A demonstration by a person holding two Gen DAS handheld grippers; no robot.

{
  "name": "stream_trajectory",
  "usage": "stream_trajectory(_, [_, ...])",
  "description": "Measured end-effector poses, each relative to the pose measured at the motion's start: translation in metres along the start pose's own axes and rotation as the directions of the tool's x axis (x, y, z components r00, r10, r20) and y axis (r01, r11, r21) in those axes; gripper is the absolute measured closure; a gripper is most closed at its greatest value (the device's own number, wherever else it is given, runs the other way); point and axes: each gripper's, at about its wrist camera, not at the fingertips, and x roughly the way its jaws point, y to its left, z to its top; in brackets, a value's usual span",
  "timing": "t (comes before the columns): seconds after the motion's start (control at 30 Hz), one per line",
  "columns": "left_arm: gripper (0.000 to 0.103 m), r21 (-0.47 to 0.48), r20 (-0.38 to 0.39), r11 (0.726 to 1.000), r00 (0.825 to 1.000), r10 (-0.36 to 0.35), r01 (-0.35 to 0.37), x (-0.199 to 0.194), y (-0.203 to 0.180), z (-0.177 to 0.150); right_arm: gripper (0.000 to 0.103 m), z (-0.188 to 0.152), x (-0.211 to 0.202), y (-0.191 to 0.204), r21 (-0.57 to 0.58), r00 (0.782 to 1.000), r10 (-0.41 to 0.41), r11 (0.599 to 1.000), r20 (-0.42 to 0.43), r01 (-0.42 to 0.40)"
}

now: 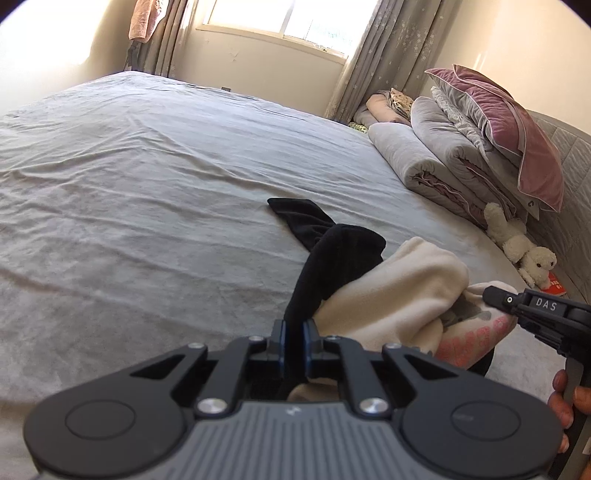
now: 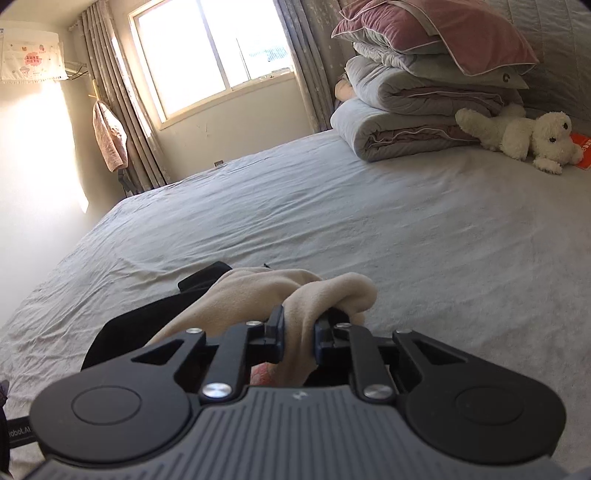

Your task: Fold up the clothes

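Two grippers: each one pinches a different part of the same bundled garment above a grey bed sheet (image 1: 147, 177).
Left gripper (image 1: 294, 341): jaws narrow, clamped on a black fabric strip (image 1: 325, 266) that runs up between the pads and beyond their tips.
Black part beyond the jaws: it trails forward onto the sheet and ends in a flat black end (image 1: 295, 212) lying ahead of the tips.
Right gripper (image 2: 299, 330): jaws narrow, closed on a fold of the cream garment (image 2: 306, 295), which bulges over and past the tips.
Cream garment, left view: it lies just right of the left jaws, touching the black strip; the right gripper's tip meets its far right edge.
Print: pink and grey markings (image 1: 469, 332) show on the cream cloth near the right gripper; I cannot read them.
Writing: "DAS" stands in white letters on the right gripper's body in the left view.
Hand: fingers (image 1: 561, 406) wrap the right gripper's handle.
Far right of the jaws: a white plush dog (image 2: 524, 134) lies beside stacked folded quilts (image 2: 406, 110) topped by a mauve pillow (image 2: 443, 29).
Red item (image 2: 583, 151): next to the dog, with white writing too small to read.
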Motion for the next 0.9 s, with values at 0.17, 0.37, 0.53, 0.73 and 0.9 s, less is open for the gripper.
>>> stream_trajectory(0.17, [0.093, -0.028, -0.057, 1.0, 0.998, -0.009, 0.008, 0.007, 0.011, 0.0, 0.081, -0.002, 0.003, -0.001, 0.024, 0.999, 0.029, 0.999, -0.046, -0.028])
stream_trajectory(0.37, [0.083, -0.011, -0.077, 1.0, 0.997, 0.001, -0.002, 0.011, 0.015, -0.003, 0.048, -0.007, 0.001, 0.0, 0.02, 0.995, 0.046, 0.999, -0.09, -0.045])
stream_trajectory(0.53, [0.073, -0.023, -0.081, 1.0, 0.997, -0.002, 0.0, 0.013, 0.015, -0.001, 0.035, -0.013, 0.0, 0.003, -0.008, 0.992, 0.044, 0.999, -0.122, -0.046])
stream_trajectory(0.73, [0.063, -0.132, -0.085, 0.99, 0.995, -0.055, 0.044, 0.018, 0.026, 0.004, 0.025, -0.025, 0.002, 0.012, -0.053, 0.983, 0.039, 0.997, -0.18, -0.05])
stream_trajectory(0.9, [0.061, -0.166, -0.088, 0.983, 0.992, -0.093, 0.078, 0.018, 0.026, 0.004, 0.023, -0.031, 0.008, 0.015, -0.093, 0.981, 0.005, 0.995, -0.194, -0.024])
